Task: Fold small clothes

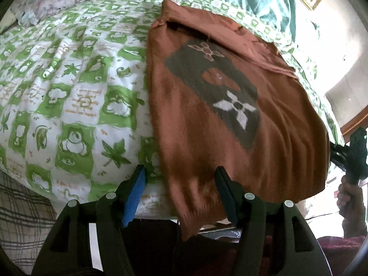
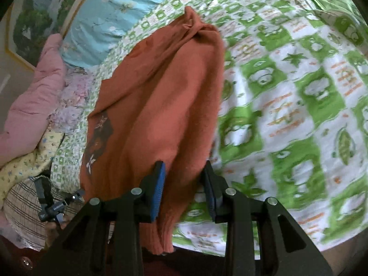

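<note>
A rust-orange knit sweater (image 1: 220,124) with a dark patch bearing flower motifs lies on the bed, its hem hanging over the near edge. My left gripper (image 1: 180,184) is open, its jaws astride the hem's left corner without closing on it. In the right wrist view the same sweater (image 2: 161,96) runs away from me with a sleeve folded over it. My right gripper (image 2: 184,181) is open with the hem's right part between its jaws. The right gripper also shows in the left wrist view (image 1: 354,156), at the far right.
The bed is covered by a green-and-white checked quilt (image 1: 76,87). A teal floral cover (image 2: 110,11) and a pink blanket (image 2: 39,96) lie at the head. A plaid cushion (image 1: 20,216) sits low beside the bed. A framed picture (image 2: 30,23) hangs on the wall.
</note>
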The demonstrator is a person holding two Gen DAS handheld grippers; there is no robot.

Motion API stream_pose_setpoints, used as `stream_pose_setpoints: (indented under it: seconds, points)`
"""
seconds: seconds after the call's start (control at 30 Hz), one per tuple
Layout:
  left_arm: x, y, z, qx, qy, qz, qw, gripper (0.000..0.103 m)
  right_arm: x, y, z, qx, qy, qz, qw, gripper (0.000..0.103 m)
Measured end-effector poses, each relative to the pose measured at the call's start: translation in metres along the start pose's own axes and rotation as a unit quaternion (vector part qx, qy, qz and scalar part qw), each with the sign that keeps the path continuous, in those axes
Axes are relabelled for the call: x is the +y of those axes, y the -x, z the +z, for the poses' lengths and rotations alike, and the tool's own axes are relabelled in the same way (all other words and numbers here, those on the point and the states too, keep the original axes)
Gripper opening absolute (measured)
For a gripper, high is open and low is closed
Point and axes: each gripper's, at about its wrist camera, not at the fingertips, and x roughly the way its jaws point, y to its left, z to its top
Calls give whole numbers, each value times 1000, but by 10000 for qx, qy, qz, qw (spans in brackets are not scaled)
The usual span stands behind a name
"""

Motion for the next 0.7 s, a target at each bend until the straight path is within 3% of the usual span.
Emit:
stream_pose_setpoints:
  seconds: [0.07, 0.17, 0.2, 0.23, 0.37, 0.4, 0.47, 0.57, 0.7]
  points:
    - [-3, -2, -1, 29, -53, 62, 10000, 58, 0, 0, 0, -15, -37, 26, 10000, 8]
    - [-5, -2, 1, 43, -129, 138, 9998, 31, -4, 10, -1, -87, -86, 6, 9999, 8]
    - [-5, -3, 2, 67, -155, 70, 9998, 10, -7, 21, 0, -184, -54, -74, 9998, 8]
    - [-6, -4, 3, 98, -180, -28, 9998, 7, -10, 28, 2, -262, -58, -110, 9996, 7]
    - [-14, 0, 2, 3, -465, 78, 9989, 5, -41, 74, 10, -705, -368, -157, 9967, 6]
    - [-12, 1, 2, 14, -434, 56, 9990, 5, -46, 78, 11, -741, -398, -158, 9963, 0]
    - [-5, 1, 2, 89, -258, -35, 9996, 7, -53, 79, 13, -707, -343, -403, 9961, 0]
    - [3, -2, 1, 277, -67, -198, 9994, 13, -67, 70, 13, -509, -563, -85, 9971, 1]
    - [3, -5, -3, 436, 56, -401, 9982, 25, -64, 61, 10, -359, -494, -71, 9981, 4]
